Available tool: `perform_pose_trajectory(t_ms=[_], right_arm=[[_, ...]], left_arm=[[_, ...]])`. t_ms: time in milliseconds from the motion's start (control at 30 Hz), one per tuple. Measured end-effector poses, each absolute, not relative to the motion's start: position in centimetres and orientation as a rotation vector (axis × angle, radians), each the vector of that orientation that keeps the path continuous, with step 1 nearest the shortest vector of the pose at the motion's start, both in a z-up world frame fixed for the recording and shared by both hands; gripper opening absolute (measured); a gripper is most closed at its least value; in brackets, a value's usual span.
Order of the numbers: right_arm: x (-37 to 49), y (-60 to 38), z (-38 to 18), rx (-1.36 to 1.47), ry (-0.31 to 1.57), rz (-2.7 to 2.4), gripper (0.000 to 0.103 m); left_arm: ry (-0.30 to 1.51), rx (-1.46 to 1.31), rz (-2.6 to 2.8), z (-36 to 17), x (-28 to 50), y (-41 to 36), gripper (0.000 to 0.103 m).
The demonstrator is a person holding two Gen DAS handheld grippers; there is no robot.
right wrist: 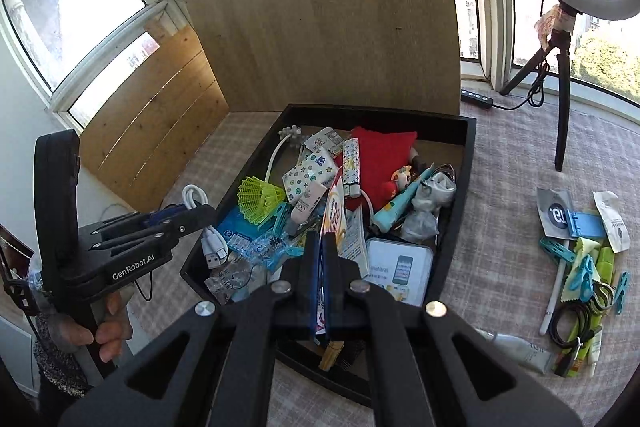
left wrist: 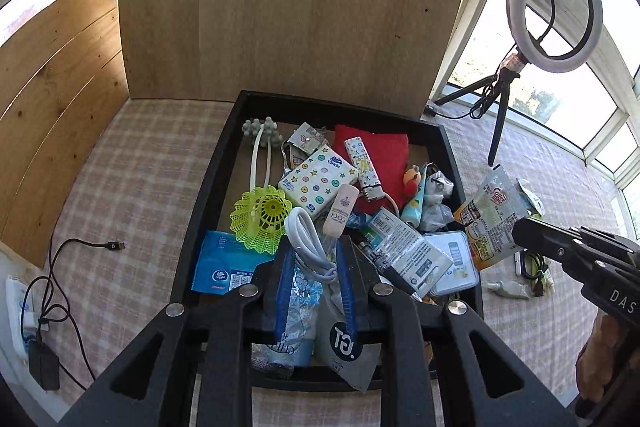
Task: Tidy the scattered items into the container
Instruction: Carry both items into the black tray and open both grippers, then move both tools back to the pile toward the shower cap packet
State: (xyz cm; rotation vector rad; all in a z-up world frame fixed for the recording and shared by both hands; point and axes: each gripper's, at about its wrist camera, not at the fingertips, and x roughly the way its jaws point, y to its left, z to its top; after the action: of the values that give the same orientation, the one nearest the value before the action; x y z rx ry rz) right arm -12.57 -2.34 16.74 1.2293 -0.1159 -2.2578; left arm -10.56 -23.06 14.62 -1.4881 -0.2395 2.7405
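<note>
Left wrist view: the left gripper (left wrist: 314,267) is clamped on a coiled white USB cable (left wrist: 308,243), held over the near part of the black tray (left wrist: 208,183). The cable looks light and floppy, so a pinch across the bundled loops, as here, should keep it from unspooling. The tray is already crowded: a yellow-green shuttlecock (left wrist: 262,219), a patterned tissue pack (left wrist: 318,181), a red cloth (left wrist: 380,151), a blue wet-wipe packet (left wrist: 220,267) and a white tin (left wrist: 454,261). To the right, the right gripper (left wrist: 524,235) pinches a coffee sachet (left wrist: 486,219) at the tray's right edge.

Right wrist view: the right gripper (right wrist: 320,259) is shut on the thin sachet (right wrist: 336,211), a flat, crinkly, light thing, probably slippery, so gripped at its edge. It hangs over the tray (right wrist: 466,163). Outside on the checked cloth (right wrist: 500,227) well to the right lie blue clothes pegs (right wrist: 582,279), hair ties (right wrist: 580,315) and a white tube (right wrist: 516,345), still to be collected.
</note>
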Motion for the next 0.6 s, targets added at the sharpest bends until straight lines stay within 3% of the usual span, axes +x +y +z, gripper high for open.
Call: perform_pose_trajectory(t_ms=[67, 100, 200, 600], right_arm=[[-12.8, -2.8, 16.9, 1.232, -0.072, -2.27, 0.005], [-12.8, -3.0, 16.9, 1.232, -0.052, -2.283, 0.011], [-12.9, -3.0, 17.2, 1.222, -0.025, -2.307, 0.032], [-12.6, 2.4, 16.4, 1.265, -0.069, -2.399, 0.039]], left_arm=[[-0.235, -1.499, 2.764, 14.6, -10.7, -23.1, 0.035], [-0.237, -1.495, 2.776, 14.7, -10.7, -23.1, 0.04], [-0.267, -1.475, 2.783, 14.9, -10.5, -23.2, 0.04], [-0.261, -1.449, 2.744, 15.6, -9.4, -19.8, 0.04]])
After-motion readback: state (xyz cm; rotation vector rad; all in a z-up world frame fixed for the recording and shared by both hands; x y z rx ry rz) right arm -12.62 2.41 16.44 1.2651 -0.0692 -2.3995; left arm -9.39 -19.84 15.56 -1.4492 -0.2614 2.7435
